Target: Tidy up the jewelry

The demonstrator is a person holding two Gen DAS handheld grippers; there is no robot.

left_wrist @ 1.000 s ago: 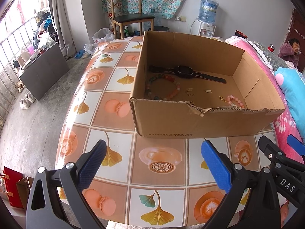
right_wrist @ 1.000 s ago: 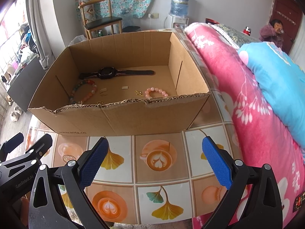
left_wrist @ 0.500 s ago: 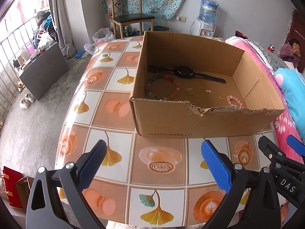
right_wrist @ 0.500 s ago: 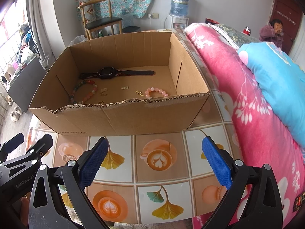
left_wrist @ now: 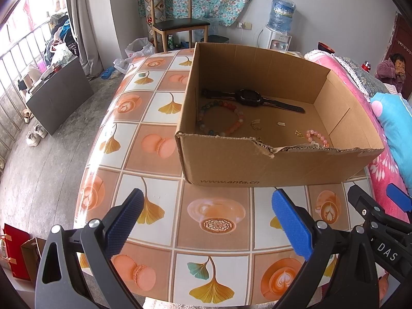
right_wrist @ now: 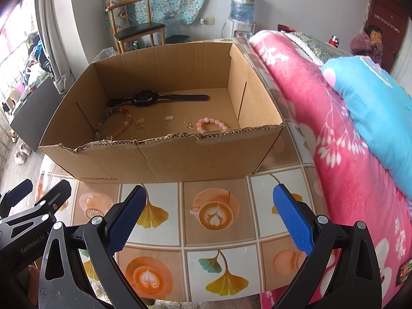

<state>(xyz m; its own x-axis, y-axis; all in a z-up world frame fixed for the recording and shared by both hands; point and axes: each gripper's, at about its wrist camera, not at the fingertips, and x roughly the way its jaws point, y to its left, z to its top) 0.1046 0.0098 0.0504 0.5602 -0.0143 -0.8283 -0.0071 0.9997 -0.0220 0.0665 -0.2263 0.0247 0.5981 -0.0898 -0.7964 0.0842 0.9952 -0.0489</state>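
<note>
Cardboard, torn along its near rim, makes up the one open box (left_wrist: 224, 166) standing on the tiled tablecloth (left_wrist: 144, 144), and everything to be sorted lies on its floor. Going left to right inside it: one bracelet of mixed-colour beads (left_wrist: 220, 118) near the left wall, one black watch (left_wrist: 251, 98) stretched flat behind it toward the back, then a scatter of little gold pieces (right_wrist: 169, 118), four or five as far as I can count, too small to name, and one pink bead bracelet (right_wrist: 210, 125) close to the front wall on the right side. Both tools hang short of the box, over the table's near edge, side by side. The left gripper (left_wrist: 206, 228) has its two blue pads spread wide with nothing between them; the right gripper (right_wrist: 207, 221) is spread just as wide and carries nothing. Past the box on the right lies one pink floral quilt (right_wrist: 342, 159).
</note>
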